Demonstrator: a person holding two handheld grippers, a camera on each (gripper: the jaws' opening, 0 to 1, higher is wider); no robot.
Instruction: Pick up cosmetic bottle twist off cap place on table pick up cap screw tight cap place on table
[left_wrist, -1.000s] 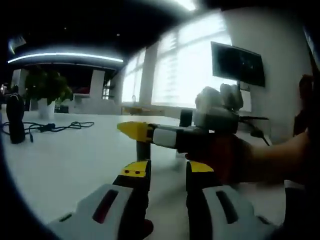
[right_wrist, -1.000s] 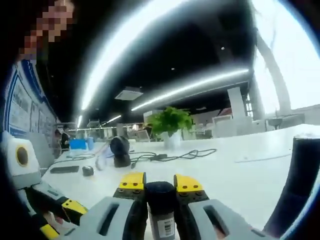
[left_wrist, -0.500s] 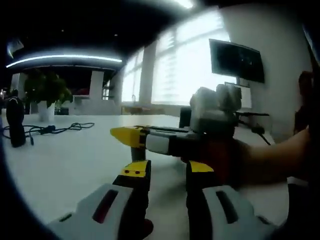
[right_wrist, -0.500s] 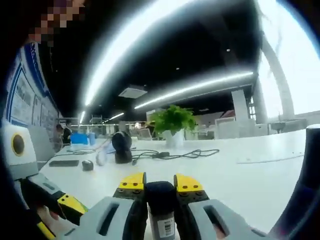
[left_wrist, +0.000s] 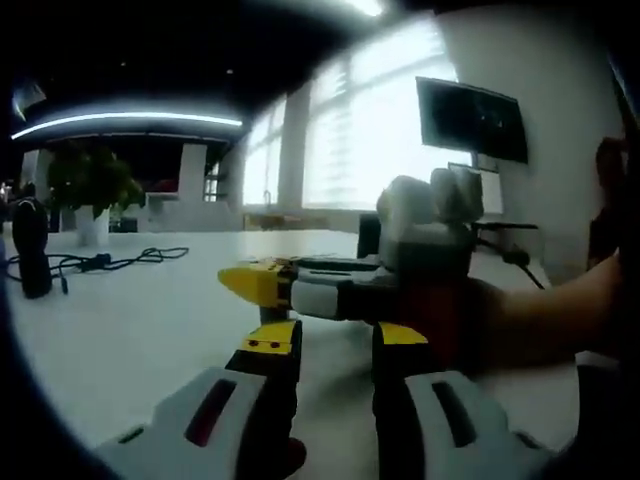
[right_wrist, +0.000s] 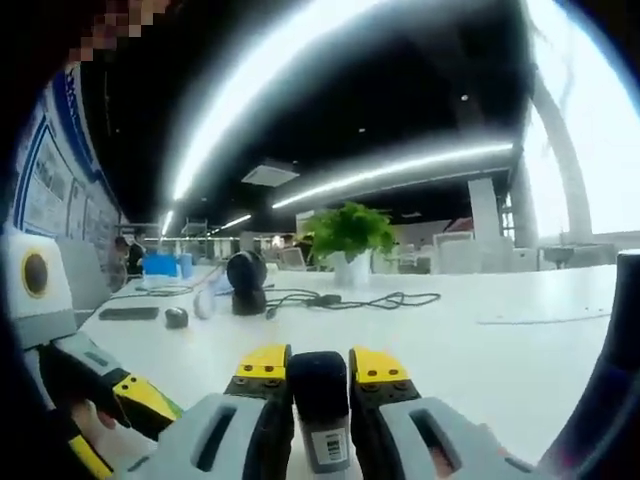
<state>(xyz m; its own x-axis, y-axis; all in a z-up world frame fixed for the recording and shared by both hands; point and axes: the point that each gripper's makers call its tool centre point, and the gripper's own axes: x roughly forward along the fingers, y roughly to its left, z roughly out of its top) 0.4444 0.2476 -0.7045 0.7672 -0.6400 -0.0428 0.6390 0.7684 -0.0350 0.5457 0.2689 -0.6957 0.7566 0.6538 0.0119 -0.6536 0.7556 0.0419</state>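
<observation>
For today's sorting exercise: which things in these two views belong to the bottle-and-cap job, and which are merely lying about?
Job:
cosmetic bottle
right gripper, shut on it
left gripper, open

Lying about:
potted plant
black cable
wall screen

Your cosmetic bottle (right_wrist: 320, 405) is cut off at the frame's bottom edge; its label print is too small to read.

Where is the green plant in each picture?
Left gripper view: the plant is at the far left, in a white pot.
Right gripper view: the plant is near the middle, above the yellow jaw tips.
Shared landmark: the black cable lying beside it.
</observation>
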